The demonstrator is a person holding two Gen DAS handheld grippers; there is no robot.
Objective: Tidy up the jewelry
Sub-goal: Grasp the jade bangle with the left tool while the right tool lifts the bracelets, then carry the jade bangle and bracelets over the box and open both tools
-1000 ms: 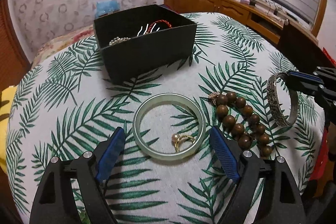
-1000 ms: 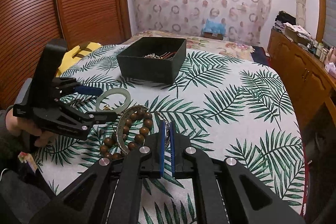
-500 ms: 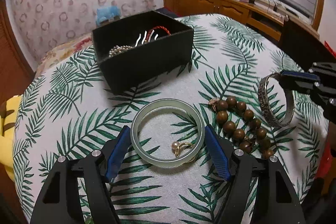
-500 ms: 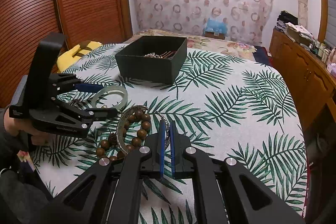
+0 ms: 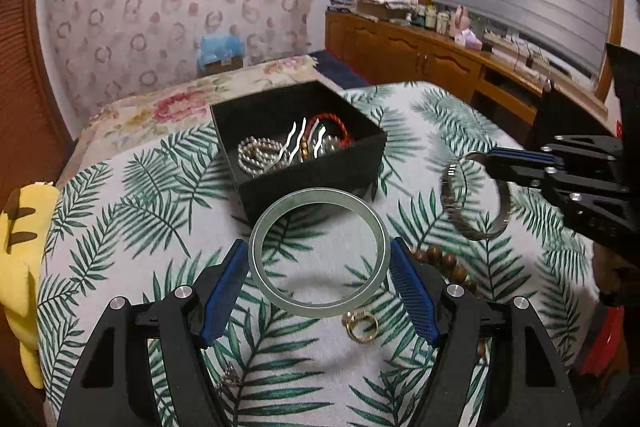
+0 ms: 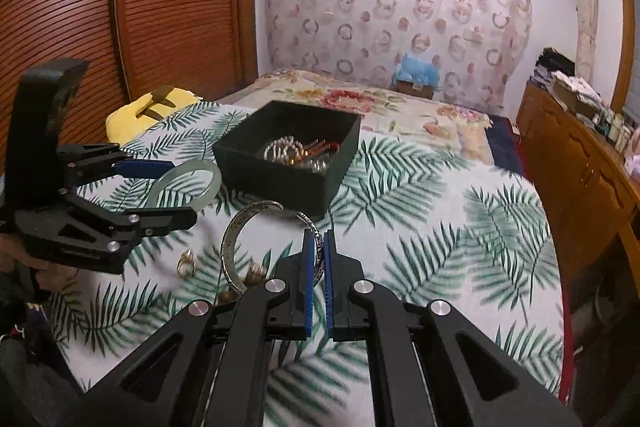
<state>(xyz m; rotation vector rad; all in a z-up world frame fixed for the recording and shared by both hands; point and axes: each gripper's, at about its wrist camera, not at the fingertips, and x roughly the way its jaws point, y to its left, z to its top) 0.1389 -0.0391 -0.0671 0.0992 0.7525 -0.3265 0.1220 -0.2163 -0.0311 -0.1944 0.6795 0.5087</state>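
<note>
Left gripper [image 5: 319,281] clamps the pale green bangle [image 5: 319,251], lifted off the leaf-print bench [image 5: 120,227], frame centre. Right gripper [image 6: 319,283] pinches the silver cuff [image 6: 240,247] at lower centre. Black box [image 6: 288,155] sits just beyond; gold ring [image 5: 361,325] lies below the bangle.

A pale green jade bangle [image 5: 319,251] and an open silver cuff [image 5: 472,195] hang above the cloth, near the black jewelry box [image 5: 308,147].
</note>
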